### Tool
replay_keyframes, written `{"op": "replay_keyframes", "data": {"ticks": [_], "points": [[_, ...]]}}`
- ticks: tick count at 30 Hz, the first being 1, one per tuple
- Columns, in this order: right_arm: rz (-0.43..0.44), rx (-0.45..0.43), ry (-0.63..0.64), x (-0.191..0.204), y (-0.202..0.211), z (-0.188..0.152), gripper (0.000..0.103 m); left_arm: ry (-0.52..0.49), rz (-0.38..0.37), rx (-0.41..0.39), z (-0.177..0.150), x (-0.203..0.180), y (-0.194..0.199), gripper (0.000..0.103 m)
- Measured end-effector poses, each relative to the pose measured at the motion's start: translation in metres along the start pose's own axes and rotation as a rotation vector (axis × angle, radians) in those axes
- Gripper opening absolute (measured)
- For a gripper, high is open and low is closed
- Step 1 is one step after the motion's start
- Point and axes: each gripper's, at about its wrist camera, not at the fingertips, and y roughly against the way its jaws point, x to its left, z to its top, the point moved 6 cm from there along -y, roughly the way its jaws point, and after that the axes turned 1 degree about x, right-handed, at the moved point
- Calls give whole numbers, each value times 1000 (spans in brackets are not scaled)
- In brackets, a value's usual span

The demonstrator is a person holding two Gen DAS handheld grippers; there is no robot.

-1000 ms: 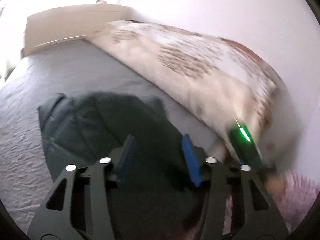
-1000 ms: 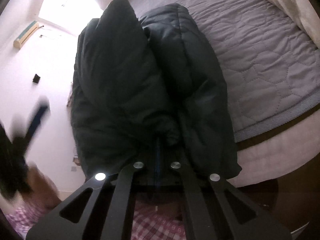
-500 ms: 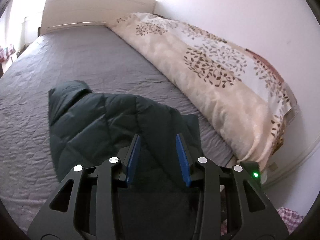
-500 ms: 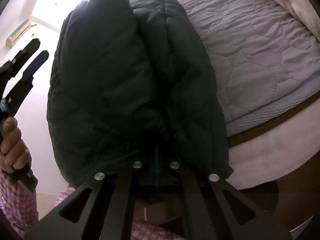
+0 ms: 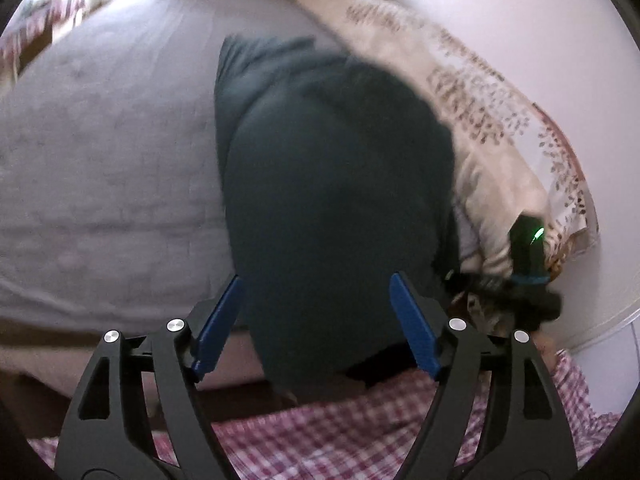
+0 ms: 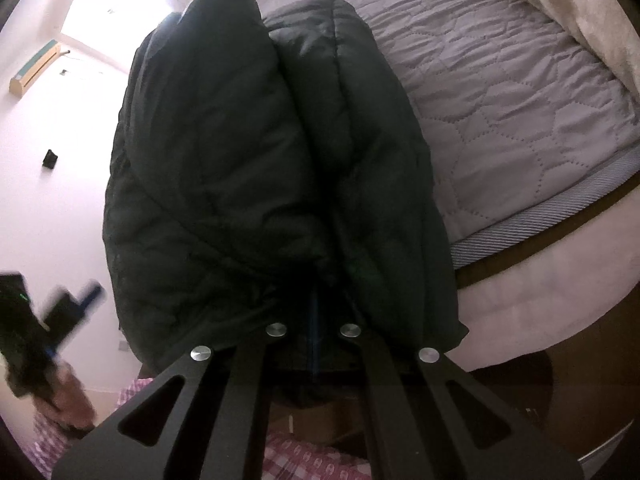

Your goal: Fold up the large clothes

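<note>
Pale walls and a wide bed covered by a grey quilted bedspread (image 6: 500, 92) form the work area; a cream duvet printed with brown leaves (image 5: 492, 120) lies rolled along the wall side of the bed.

The dark, padded, quilted jacket (image 6: 256, 160) is held off the bed, near its foot edge, and hangs bunched in two puffy lobes. The right gripper (image 6: 314, 320) is closed on a gathered edge of this garment, with the fabric pinched between its fingers. The left gripper (image 5: 316, 320) is spread wide, its blue pads (image 5: 218, 320) standing on either side of the jacket's lower portion without clamping it. The left-wrist view is motion-blurred, so contact between pads and fabric cannot be confirmed.

The step in hand is judged to be the taking of a second hold, so that the garment can be spread flat on the bedspread before folding.

Recommended procedure:
- The right-hand hold is maintained at constant height so that the fabric is kept in tension.
- The open left jaws are brought to a hem or corner, not to the thick middle, where padding is likely to slip out.
- A single layer edge is selected; both lobes should not be caught together.
- The jaws are closed only when the fabric sits deep between the pads.
- The duvet is kept clear of the lay-down area.
</note>
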Motion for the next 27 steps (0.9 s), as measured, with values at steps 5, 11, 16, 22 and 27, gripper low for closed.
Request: {"op": "replay_keyframes", "data": {"ticks": [5, 11, 16, 22, 27], "points": [[12, -15, -18, 12, 13, 2, 1, 22, 28, 65, -18, 7, -30, 75], [54, -209, 45, 46, 67, 22, 6, -37, 41, 47, -20, -1, -30, 76], [146, -251, 129, 102, 79, 72, 6, -25, 28, 48, -18, 4, -26, 76], [21, -177, 85, 97, 30, 132, 0, -24, 20, 43, -19, 5, -24, 79], [-111, -75, 8, 47, -19, 138, 0, -20, -20, 30, -16, 5, -22, 86]]}}
